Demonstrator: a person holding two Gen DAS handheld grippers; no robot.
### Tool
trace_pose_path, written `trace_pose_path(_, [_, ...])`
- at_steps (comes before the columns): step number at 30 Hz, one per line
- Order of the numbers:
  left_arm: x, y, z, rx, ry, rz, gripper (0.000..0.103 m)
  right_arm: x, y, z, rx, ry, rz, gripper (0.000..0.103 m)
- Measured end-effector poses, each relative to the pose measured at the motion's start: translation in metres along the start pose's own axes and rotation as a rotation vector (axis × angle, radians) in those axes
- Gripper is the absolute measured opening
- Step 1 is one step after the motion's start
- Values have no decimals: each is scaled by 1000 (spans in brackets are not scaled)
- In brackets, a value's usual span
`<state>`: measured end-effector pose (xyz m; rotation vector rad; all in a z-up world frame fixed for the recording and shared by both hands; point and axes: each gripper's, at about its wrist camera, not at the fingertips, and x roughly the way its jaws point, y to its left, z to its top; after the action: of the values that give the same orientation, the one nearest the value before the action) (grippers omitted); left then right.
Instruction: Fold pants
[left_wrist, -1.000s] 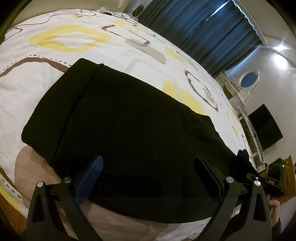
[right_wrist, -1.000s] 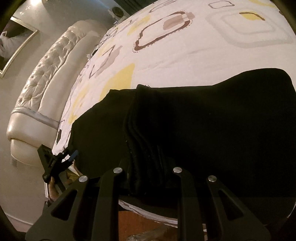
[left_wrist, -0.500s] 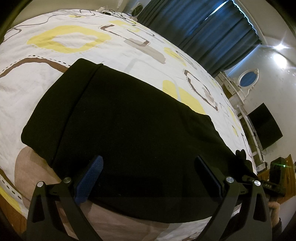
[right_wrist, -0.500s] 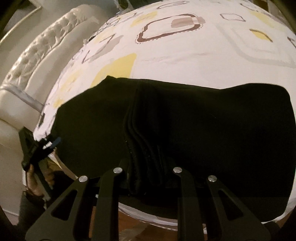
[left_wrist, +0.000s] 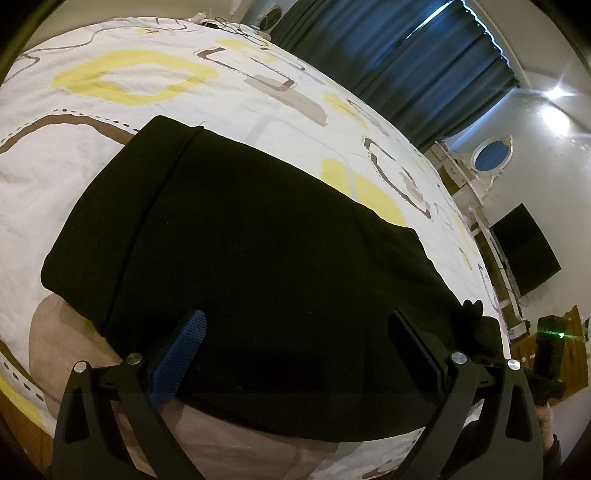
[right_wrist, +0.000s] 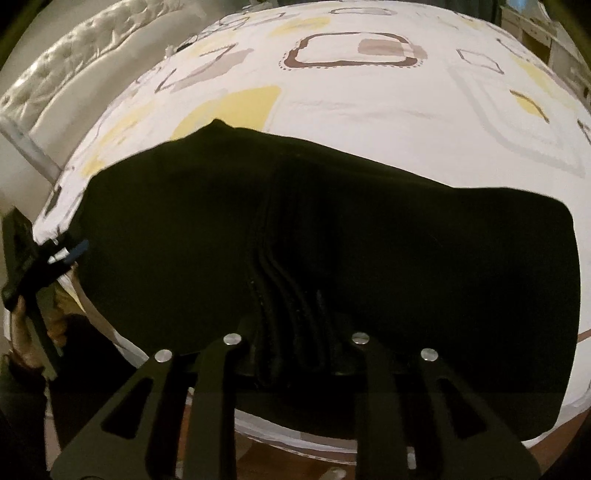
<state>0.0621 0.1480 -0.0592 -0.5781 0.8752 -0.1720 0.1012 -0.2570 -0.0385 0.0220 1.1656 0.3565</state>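
Right claw (right_wrist: 291, 354) opening around bunched black pants (right_wrist: 369, 240).

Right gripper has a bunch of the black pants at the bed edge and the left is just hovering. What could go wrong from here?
1. The right gripper is opening with the bunched folds of the black pants between its fingers; the stacked layers may spring apart.
2. That pants edge overhangs the bed, so freed cloth could slide down.
3. The left gripper stands open, holding nothing, so nothing anchors the far end.

Right gripper (right_wrist: 295, 354) fingertips buried in pants (right_wrist: 406, 258)
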Motion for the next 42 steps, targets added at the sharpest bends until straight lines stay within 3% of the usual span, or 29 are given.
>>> trace_pose_path(3, [0,1,1,-2,2,-10,98,4,8,-1,-36,7,-31,32])
trace_pose_path(6, [0,2,2,-5,8,-21,98,7,16,-3,-55,11,-31,52])
trace_pose_path(9, [0,3,3,-5,12,-34,98,10,26,-5,-85,16,-50,61])
trace_pose_path(17, [0,5,5,14,21,-52,98,19,50,-12,-174,18,-119,76])
trace_pose_path(26, [-18,14,17,-77,21,-95,98,20,55,-13,-183,15,-121,79])
trace_pose_path(34, [-49,50,47,-83,-59,-30,98,-8,31,-10,-36,-76,-11,79])
trace_pose_path(39, [-37,90,64,-188,-11,-109,98,-25,19,-11,32,-113,35,79])
trace_pose_path(42, [-21,101,77,-207,56,-187,98,-30,14,-13,59,-114,57,79])
